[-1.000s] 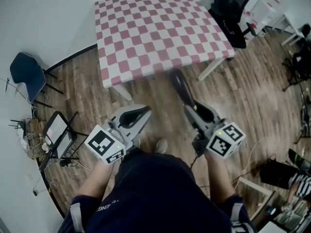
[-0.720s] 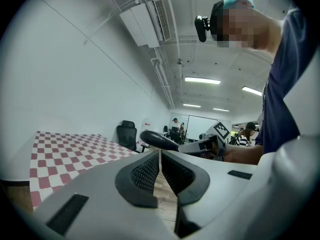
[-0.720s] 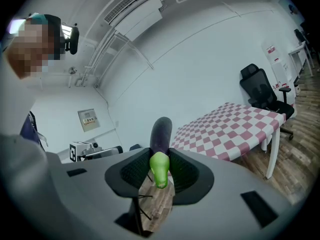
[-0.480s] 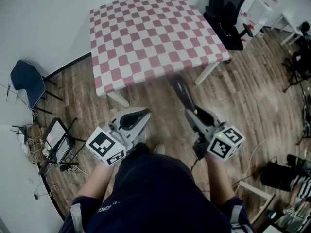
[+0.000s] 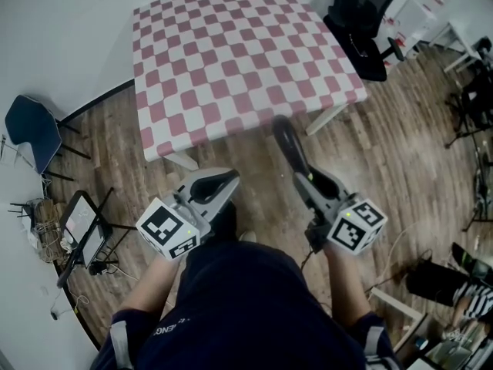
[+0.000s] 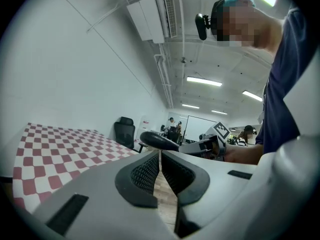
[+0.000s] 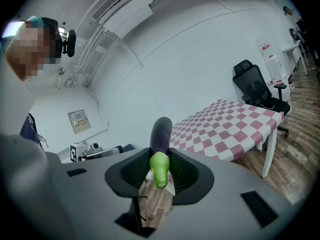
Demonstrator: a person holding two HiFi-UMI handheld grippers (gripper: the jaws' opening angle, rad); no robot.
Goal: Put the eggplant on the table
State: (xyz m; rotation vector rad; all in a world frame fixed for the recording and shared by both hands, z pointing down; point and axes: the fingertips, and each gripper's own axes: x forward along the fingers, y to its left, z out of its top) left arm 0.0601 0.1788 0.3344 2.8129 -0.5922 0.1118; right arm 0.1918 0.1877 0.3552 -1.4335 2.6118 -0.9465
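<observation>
Two pairs of tongs are hovering over the wood floor [image 5: 400, 153], just short of the near edge of the red-and-white checkered tabletop [image 5: 231, 52]. The right tongs [image 5: 303, 177] are clamping the eggplant [image 5: 285, 141] by its green stem end, its dark purple body jutting toward that edge without touching it. The left tongs [image 5: 227, 179] are pressing their jaws together, nothing between them.

My left gripper [image 6: 160, 158] fills the lower frame, jaws pressed together, nothing between. Checkered surface [image 6: 60, 146] at left; at centre, my right gripper [image 6: 186, 146] holds the eggplant [image 6: 158, 140].
</observation>
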